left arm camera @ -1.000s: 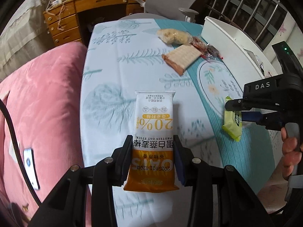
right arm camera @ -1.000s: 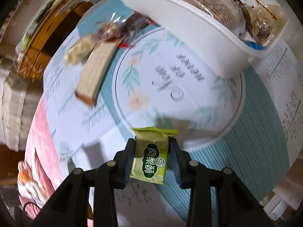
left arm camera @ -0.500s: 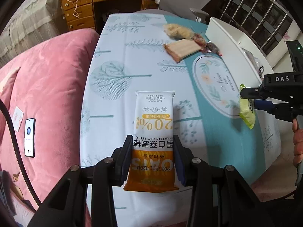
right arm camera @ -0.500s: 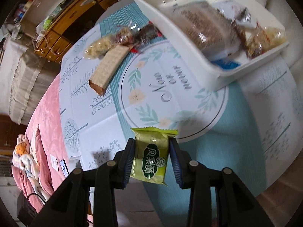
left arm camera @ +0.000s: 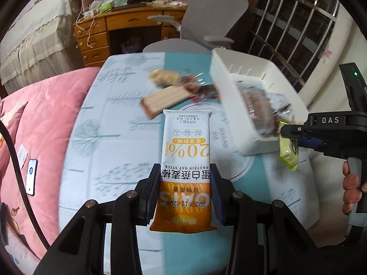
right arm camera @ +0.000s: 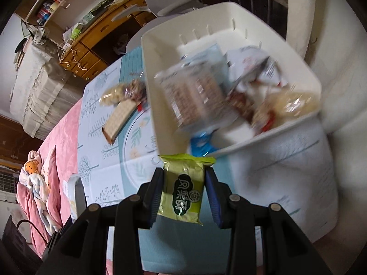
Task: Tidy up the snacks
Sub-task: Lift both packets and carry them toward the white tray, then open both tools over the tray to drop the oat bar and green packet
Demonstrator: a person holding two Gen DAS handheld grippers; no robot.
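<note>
Two snacks are carried at once here: the oat stick packet (left arm camera: 185, 160) is pinched by the left gripper (left arm camera: 185, 194), and the green snack pack (right arm camera: 182, 189) is clamped in the right gripper (right arm camera: 183, 193), both held above the table (left arm camera: 114, 123). The white bin (right arm camera: 160, 119) sits just ahead, already half full. Probably best if each pack is brought well over the rim before being released, so nothing gets bounced off that pile inside.

Left gripper (left arm camera: 185, 191) and right gripper (right arm camera: 183, 190) clamped tight, angled steeply down, right one at three o'clock.
</note>
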